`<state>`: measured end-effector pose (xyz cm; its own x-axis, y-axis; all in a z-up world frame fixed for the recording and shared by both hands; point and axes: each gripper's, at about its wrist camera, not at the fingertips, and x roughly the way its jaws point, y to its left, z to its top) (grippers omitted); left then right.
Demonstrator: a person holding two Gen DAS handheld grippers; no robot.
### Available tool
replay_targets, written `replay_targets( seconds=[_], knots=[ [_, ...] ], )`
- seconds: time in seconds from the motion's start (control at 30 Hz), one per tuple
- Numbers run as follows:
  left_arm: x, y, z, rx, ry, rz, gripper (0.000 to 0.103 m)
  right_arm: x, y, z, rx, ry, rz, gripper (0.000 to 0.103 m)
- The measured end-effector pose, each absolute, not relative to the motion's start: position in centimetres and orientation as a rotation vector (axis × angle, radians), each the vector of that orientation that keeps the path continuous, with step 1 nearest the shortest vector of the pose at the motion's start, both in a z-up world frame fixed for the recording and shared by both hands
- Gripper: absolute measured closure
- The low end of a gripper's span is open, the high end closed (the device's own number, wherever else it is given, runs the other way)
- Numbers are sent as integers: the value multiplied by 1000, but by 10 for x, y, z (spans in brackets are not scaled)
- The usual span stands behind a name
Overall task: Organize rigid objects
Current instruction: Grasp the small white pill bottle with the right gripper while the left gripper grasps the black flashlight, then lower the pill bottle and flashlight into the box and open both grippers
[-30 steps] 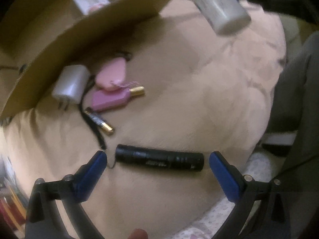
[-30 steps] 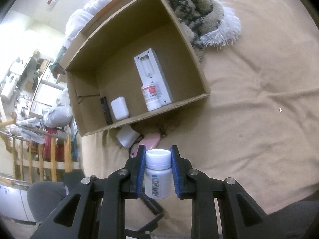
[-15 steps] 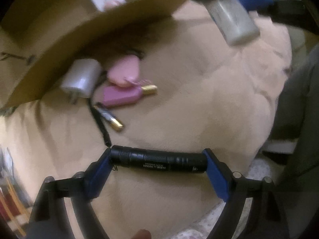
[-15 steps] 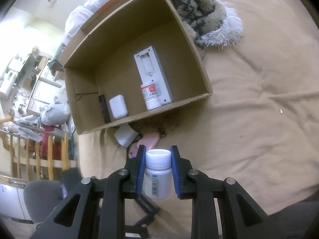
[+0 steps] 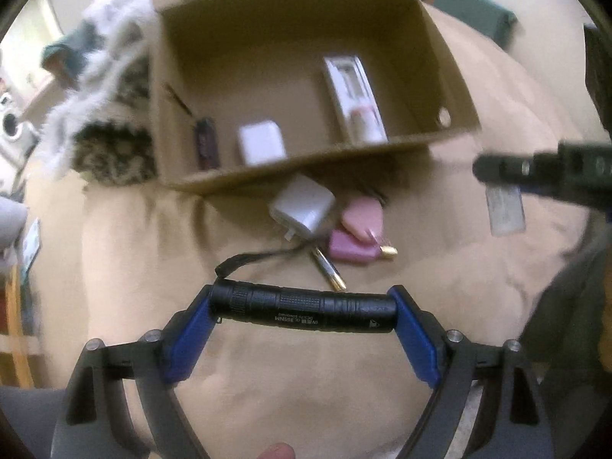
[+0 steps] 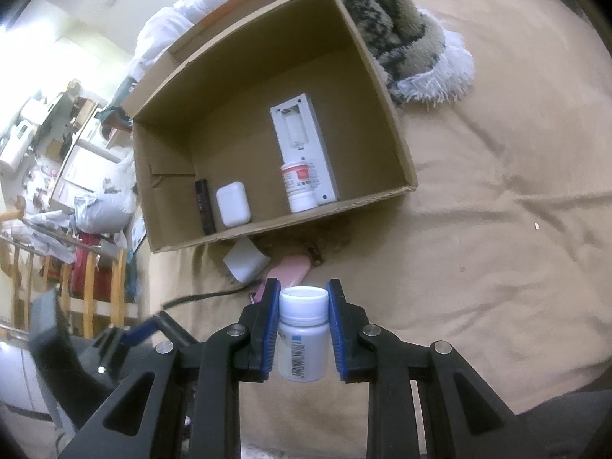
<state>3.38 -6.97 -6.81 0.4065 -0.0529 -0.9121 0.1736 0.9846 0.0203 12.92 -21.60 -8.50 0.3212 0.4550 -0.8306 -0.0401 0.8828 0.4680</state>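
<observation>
1. Left gripper [image 5: 304,311]: clenched endwise on 1 black flashlight [image 5: 304,310], which spans the gap between the blue pads; its wrist cord [image 5: 260,259] trails toward the loose items. The flashlight appears lifted off the tan blanket [image 5: 440,267], though this cannot be told for certain.
2. Right gripper [image 6: 303,331]: clamped on 1 white bottle [image 6: 304,338], cap up, barcode label facing the camera, held above the blanket short of the box.
3. Cardboard box [image 6: 386,114]: open-topped, resting on the blanket. It holds 4 items: 1 white remote-like unit [image 6: 296,134] with its battery bay exposed, 1 red-labelled bottle [image 6: 300,187] lying against that unit, 1 white earbud case [image 6: 232,203], and 1 slim dark item [image 6: 204,206] along the left wall.
4. Loose items just outside the near wall of the box: 1 white plug adapter [image 5: 304,206], 2 pink pieces [image 5: 363,216] touching each other, one with a gold tip, and 1 battery [image 5: 328,271] partly under the cord. Count outside: 4.
5. Progress, as a judgement: roughly halfway. 4 things are boxed, 2 are in the grippers awaiting placement, and 4 remain on the blanket.
6. Background: 1 fringed patterned throw [image 6: 405,38] lies behind the box, not part of the sorting.
</observation>
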Motion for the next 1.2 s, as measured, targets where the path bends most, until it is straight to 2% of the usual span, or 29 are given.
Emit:
replay_targets(
  seconds=[0.3, 0.77, 1.0, 1.2],
  knots=[
    [34, -62, -9, 59, 964, -63, 17, 127, -210, -64, 353, 1115, 363, 77],
    [88, -52, 69, 6, 848, -111, 17, 155, -199, -30, 312, 1037, 418, 77],
    [132, -52, 67, -36, 849, -117, 17, 202, -189, -17, 269, 1024, 412, 77],
    [161, -60, 18, -26, 915, -122, 17, 232, -182, -39, 247, 1055, 388, 77]
  ],
)
